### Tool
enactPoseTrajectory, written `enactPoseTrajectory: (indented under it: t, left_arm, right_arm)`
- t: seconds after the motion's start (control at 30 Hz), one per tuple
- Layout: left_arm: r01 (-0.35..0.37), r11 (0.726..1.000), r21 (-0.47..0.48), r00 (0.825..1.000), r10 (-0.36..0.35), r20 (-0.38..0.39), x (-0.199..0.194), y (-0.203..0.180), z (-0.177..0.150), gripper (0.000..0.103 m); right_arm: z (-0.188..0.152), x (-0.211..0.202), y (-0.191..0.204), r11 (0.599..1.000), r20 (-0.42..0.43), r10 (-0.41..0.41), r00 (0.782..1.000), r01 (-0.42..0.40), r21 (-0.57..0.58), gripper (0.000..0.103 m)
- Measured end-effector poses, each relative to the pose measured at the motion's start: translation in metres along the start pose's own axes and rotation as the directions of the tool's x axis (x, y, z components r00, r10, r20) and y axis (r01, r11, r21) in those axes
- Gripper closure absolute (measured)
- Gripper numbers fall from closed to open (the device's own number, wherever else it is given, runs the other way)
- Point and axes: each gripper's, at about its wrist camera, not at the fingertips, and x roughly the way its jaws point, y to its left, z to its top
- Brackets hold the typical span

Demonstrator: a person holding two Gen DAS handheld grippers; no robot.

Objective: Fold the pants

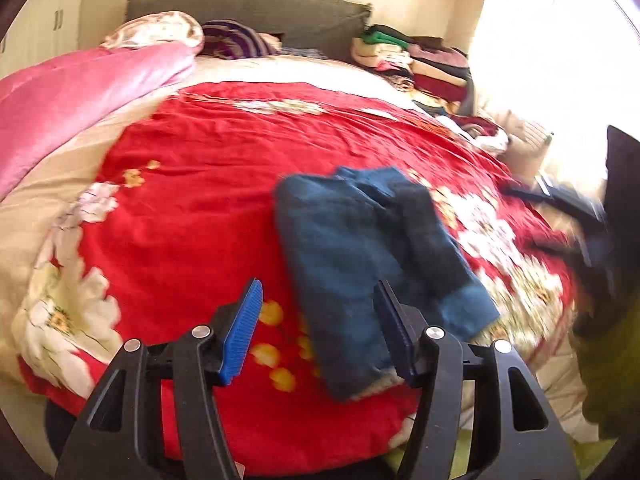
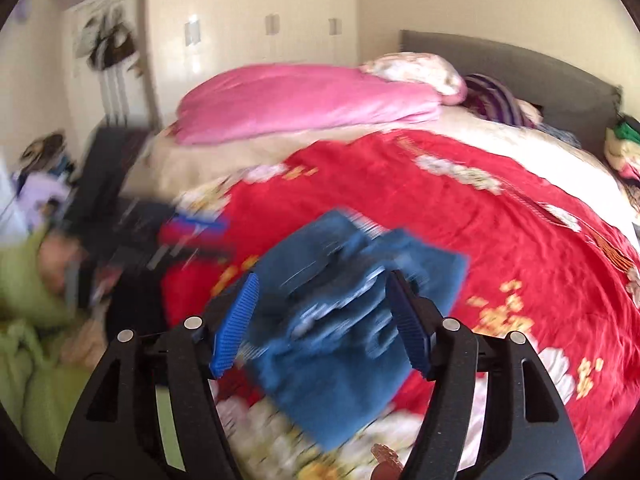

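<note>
The blue pants [image 1: 372, 272] lie folded into a thick bundle on the red flowered quilt [image 1: 192, 208], a little right of the bed's middle. My left gripper [image 1: 320, 320] hovers at the near end of the bundle, its blue pads wide apart and touching nothing. In the right wrist view the same pants [image 2: 340, 380] are blurred and lie under and beyond my right gripper [image 2: 322, 320], whose pads also stand apart from the cloth. The left gripper [image 2: 192, 228] shows as a blur at the left of that view; the right gripper [image 1: 576, 208] is a dark blur at the right edge of the left wrist view.
A pink duvet [image 1: 80, 96] is heaped along the far left of the bed. A stack of folded clothes [image 1: 420, 60] sits by the grey headboard [image 1: 248, 12], next to a purple striped pillow [image 1: 236, 40]. A person's green sleeve [image 2: 24, 280] is at the left.
</note>
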Motion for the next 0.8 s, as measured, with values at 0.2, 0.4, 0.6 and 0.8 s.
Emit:
enactPoseTrajectory:
  t: [0.2, 0.4, 0.6, 0.8]
  left_arm:
    - [0.042, 0.999, -0.002, 0.997, -0.042, -0.065, 0.027, 0.002, 0.023, 0.075]
    - [0.063, 0.997, 0.037, 0.989, -0.058, -0.133, 0.061, -0.008, 0.030, 0.076]
    - [0.041, 0.998, 0.052, 0.985, -0.031, -0.169, 0.088, -0.011, 0.025, 0.076]
    - [0.050, 0.998, 0.037, 0.987, -0.044, -0.152, 0.088, -0.008, 0.025, 0.076]
  right_arm:
    - [-0.020, 0.021, 0.057, 0.978, -0.098, 0.040, 0.994, -0.060, -0.202, 0.056]
    - [-0.017, 0.059, 0.082, 0.933, -0.147, 0.018, 0.989, -0.070, -0.353, 0.063]
    - [-0.018, 0.085, 0.084, 0.920, -0.232, 0.083, 0.969, -0.164, -0.357, 0.102]
    - [-0.042, 0.081, 0.088, 0.913, -0.297, 0.087, 0.951, -0.196, -0.357, 0.103]
